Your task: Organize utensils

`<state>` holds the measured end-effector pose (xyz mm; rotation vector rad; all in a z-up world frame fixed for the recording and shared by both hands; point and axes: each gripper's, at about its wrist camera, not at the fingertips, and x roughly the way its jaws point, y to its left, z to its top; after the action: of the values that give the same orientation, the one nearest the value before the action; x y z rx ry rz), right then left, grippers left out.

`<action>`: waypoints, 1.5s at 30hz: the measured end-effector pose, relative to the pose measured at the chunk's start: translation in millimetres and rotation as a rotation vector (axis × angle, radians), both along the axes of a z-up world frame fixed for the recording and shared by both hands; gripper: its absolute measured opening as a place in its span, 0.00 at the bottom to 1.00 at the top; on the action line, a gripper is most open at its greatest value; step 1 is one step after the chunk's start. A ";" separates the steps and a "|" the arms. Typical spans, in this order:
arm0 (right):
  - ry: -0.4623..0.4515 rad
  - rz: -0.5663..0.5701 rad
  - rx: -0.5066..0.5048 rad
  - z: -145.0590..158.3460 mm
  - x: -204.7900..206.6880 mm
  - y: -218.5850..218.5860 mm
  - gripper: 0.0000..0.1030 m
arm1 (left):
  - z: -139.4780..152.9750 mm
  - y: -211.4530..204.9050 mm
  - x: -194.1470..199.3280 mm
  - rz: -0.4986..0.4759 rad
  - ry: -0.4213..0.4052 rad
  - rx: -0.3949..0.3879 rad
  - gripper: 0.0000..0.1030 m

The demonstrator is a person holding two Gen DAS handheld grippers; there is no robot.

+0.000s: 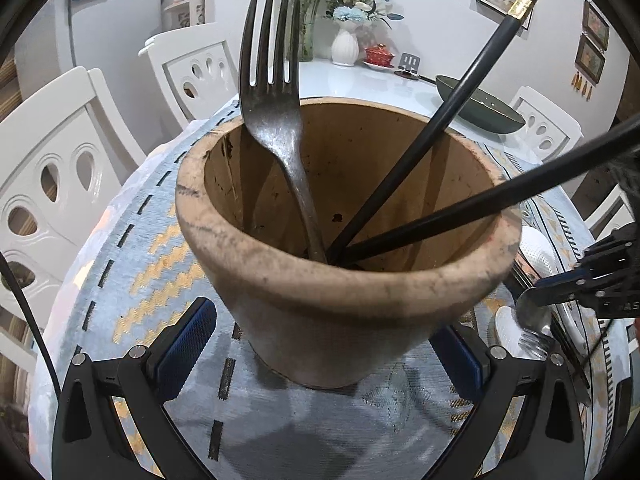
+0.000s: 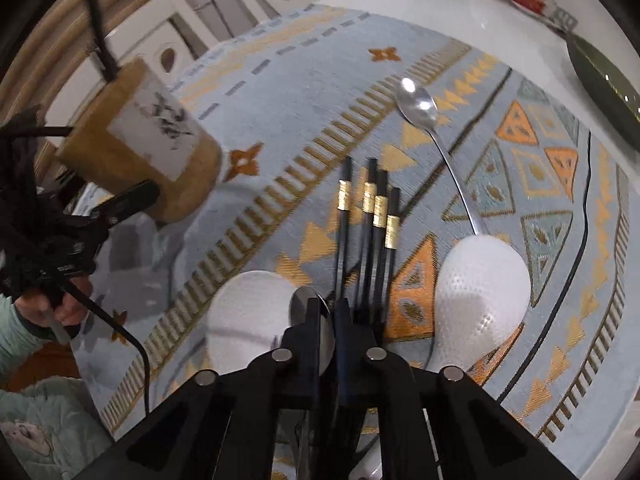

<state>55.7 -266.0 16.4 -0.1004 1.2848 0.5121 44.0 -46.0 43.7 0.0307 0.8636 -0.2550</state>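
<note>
A brown utensil holder (image 1: 320, 288) stands on the patterned cloth and holds a metal fork (image 1: 276, 120) and two black chopsticks (image 1: 436, 120). My left gripper (image 1: 324, 320) reaches around the holder's lower part, its blue pads (image 1: 188, 344) against the sides. In the right wrist view the holder (image 2: 148, 140) is at the left with the left gripper (image 2: 132, 196) on it. My right gripper (image 2: 334, 308) is shut on a metal spoon (image 2: 310, 304), low over several gold-banded black chopsticks (image 2: 372, 208). The right gripper (image 1: 560, 284) also shows at the left wrist view's right edge, the spoon (image 1: 530, 312) in it.
Two white perforated ladles (image 2: 480, 288) (image 2: 248, 312) flank the chopsticks. Another metal spoon (image 2: 420, 104) lies farther out, and a fork (image 1: 536, 344) sits below the right gripper. A dark green pan (image 1: 480, 108) and a white vase (image 1: 344, 46) stand on the table behind; white chairs (image 1: 60, 168) surround it.
</note>
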 end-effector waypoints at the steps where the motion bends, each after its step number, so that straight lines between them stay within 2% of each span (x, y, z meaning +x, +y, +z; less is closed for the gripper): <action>1: -0.003 0.004 -0.014 3.5 -2.0 0.7 0.04 | 0.5 -0.2 -1.8 0.004 -0.004 0.000 0.99; 4: 0.021 0.034 -0.041 11.2 -11.3 7.2 0.04 | 1.8 0.1 -6.2 0.018 -0.012 -0.004 0.99; 8: 0.060 0.059 -0.088 4.1 -16.0 15.4 0.04 | 2.5 1.5 -9.1 0.033 -0.019 -0.009 0.99; 11: 0.126 0.032 -0.054 -0.6 -10.6 14.0 0.04 | 3.1 3.7 -7.9 0.033 -0.025 -0.012 0.99; 16: 0.185 0.035 -0.081 -6.3 -2.1 20.7 0.04 | 1.9 6.7 -7.7 0.029 -0.031 -0.029 0.99; 30: 0.277 0.033 -0.128 -10.8 -11.7 49.3 0.05 | -1.2 11.4 -2.4 0.008 -0.018 -0.082 0.99; 35: 0.221 -0.003 -0.142 -5.5 -20.1 57.3 0.05 | -2.1 10.6 1.9 -0.004 -0.017 -0.085 0.99; 37: 0.192 -0.008 -0.165 -5.2 -24.7 48.0 0.04 | -2.3 10.4 3.5 -0.003 -0.012 -0.092 0.99; 41: 0.095 -0.058 -0.308 7.5 -25.1 45.2 0.01 | -1.1 10.8 4.9 0.003 -0.015 -0.101 0.99; 45: 0.114 -0.125 -0.279 5.7 -24.0 42.0 0.01 | -1.8 10.5 6.6 0.002 -0.014 -0.103 0.99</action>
<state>31.7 -224.0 22.2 -0.2248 1.4594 0.2318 50.7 -35.6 41.9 -0.0642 0.8359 -0.2965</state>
